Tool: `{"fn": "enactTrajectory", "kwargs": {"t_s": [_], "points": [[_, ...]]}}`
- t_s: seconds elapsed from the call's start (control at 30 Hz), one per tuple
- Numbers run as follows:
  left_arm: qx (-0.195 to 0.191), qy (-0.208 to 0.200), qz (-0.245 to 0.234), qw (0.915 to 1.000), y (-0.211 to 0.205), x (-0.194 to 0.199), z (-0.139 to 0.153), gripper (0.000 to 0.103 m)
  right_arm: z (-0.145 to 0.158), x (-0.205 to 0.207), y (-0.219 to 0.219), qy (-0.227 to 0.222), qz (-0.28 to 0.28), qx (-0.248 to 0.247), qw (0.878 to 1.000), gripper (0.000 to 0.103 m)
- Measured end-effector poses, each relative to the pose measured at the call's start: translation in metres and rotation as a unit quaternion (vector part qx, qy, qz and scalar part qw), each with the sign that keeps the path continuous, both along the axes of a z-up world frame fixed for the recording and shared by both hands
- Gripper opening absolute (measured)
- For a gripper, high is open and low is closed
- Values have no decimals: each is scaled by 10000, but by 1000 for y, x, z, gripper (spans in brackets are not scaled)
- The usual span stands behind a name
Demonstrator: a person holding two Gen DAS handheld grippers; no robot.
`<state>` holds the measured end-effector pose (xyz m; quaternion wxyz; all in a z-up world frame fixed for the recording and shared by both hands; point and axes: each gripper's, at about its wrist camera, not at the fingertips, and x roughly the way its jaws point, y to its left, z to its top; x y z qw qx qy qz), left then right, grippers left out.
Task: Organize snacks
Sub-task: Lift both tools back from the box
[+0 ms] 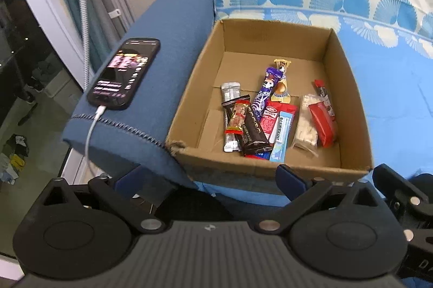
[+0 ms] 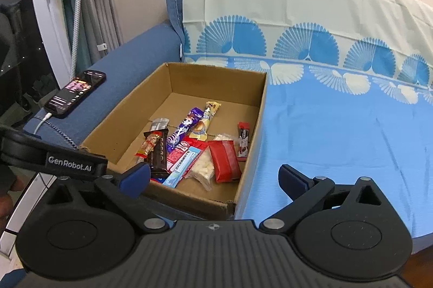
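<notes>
An open cardboard box (image 1: pixel 189 98) (image 2: pixel 258 120) sits on a sofa seat against the blue armrest (image 1: pixel 173 25). Several wrapped snacks lie on its floor toward the near wall: a red packet (image 1: pixel 323 123) (image 2: pixel 224 160), a purple bar (image 1: pixel 263 95) (image 2: pixel 184 131), a dark chocolate bar (image 1: pixel 253 131) (image 2: pixel 158 155), a light blue stick (image 1: pixel 281 136) and a clear bag of white sweets (image 1: pixel 305 125). My left gripper (image 1: pixel 209 177) hovers open just short of the box's near wall, nothing between its fingers. My right gripper (image 2: pixel 213 175) is open and empty, over the box's near right corner.
A lit phone (image 1: pixel 124 74) (image 2: pixel 75 93) lies on the armrest with a white cable (image 1: pixel 90 136) hanging off it. A light blue patterned cover (image 2: pixel 338 131) spreads over the seat right of the box. The left gripper's body (image 2: pixel 73 163) shows at the right wrist view's left edge.
</notes>
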<state>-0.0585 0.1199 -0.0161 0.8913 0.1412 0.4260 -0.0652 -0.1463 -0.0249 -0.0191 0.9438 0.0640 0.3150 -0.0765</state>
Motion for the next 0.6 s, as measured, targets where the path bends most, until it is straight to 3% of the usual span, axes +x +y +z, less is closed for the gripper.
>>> {"fn": "enactTrajectory", "kwargs": {"t_s": [0.17,0.6], "points": [[-206,59,-17,9998,7,-22,6,103,8,-17,8,-156,131,-149,9997,102],[-96,-216,-113,9997,8,-55,18,103,19,-39,14,-393,100,-227,9989,102]]}}
